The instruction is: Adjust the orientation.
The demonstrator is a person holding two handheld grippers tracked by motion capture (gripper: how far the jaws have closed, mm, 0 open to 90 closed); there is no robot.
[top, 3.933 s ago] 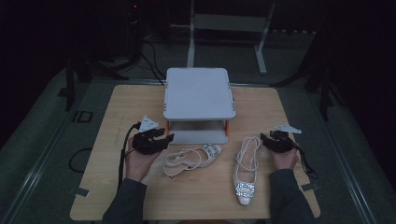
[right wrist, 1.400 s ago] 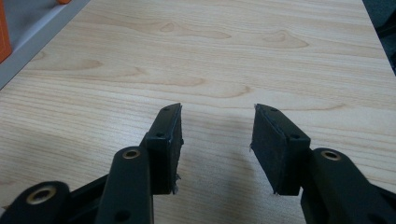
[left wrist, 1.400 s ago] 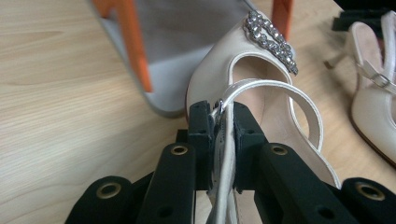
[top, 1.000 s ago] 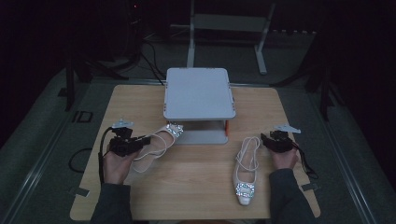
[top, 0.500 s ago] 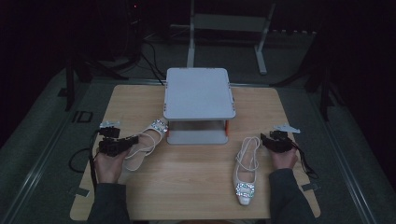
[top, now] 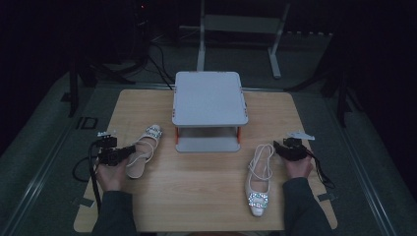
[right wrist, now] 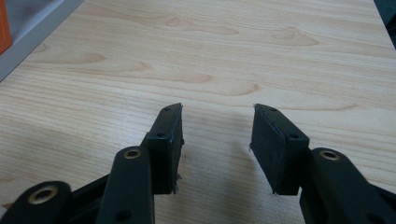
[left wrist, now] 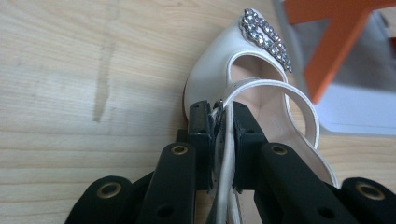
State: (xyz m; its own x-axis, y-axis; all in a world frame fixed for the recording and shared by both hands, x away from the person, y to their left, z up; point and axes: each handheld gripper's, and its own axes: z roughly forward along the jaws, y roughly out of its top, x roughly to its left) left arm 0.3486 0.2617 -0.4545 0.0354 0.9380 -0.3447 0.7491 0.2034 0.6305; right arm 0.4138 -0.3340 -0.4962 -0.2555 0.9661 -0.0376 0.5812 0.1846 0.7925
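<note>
Presently, item one: left gripper [top: 129, 151], lower left of the high view, jaws clamped narrow on the thin slingback strap [left wrist: 227, 140] of the left shoe [top: 143, 150]. That shoe lies on the table [top: 196, 196] left of centre, jewelled toe toward the grey two-tier rack [top: 209, 98], heel toward the hand. In the left gripper view the strap runs straight up between the pads, the crystal buckle [left wrist: 266, 32] at upper centre, an orange rack leg [left wrist: 336, 42] at upper right.

Item two: right gripper [top: 278, 146], right of centre in the high view, jaws standing wide with nothing between them, bare wood beneath in the right gripper view [right wrist: 217, 140]. The right shoe [top: 259, 181] lies just beside it, toe toward the bottom edge of the frame.

Handling note, judged: the step looks to be positioning the left shoe by its strap. A strap grip lets the sole swing, so drag low and slowly, keep the toe clear of the rack leg, and release only once the sole lies flat.
</note>
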